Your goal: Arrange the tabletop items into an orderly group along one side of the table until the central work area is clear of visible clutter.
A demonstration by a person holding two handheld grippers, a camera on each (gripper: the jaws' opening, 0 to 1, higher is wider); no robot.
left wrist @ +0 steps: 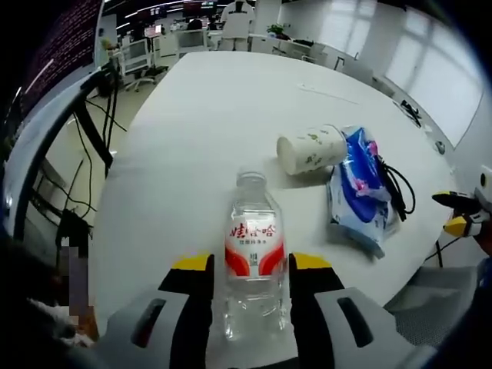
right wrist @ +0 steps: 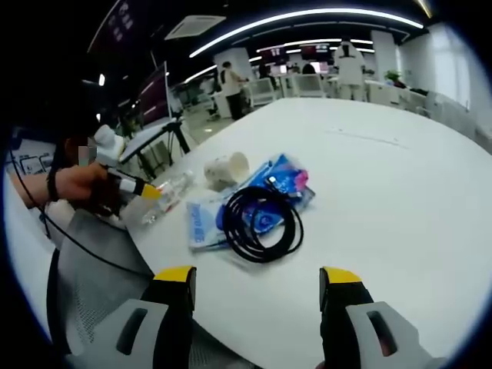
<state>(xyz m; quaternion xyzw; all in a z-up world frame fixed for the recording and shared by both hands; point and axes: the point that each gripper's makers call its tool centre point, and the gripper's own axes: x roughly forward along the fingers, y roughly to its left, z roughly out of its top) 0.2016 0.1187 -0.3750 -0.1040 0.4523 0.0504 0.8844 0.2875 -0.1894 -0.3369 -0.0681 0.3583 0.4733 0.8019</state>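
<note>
left gripper (left wrist: 250,265) jaws clamped either side of a load, right gripper (right wrist: 261,277) jaws spread wide

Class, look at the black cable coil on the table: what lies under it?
The coil rests partly on a blue wipes pack and partly on the white table. The pack's print beneath the loops is covered.

I can read little here: the water bottle (left wrist: 254,265) near the table's (left wrist: 192,138) front edge carries a red-and-white label (left wrist: 252,244) with red Chinese characters, too blurred for me to make out. The blue packet's (left wrist: 360,184) print is illegible.
</note>
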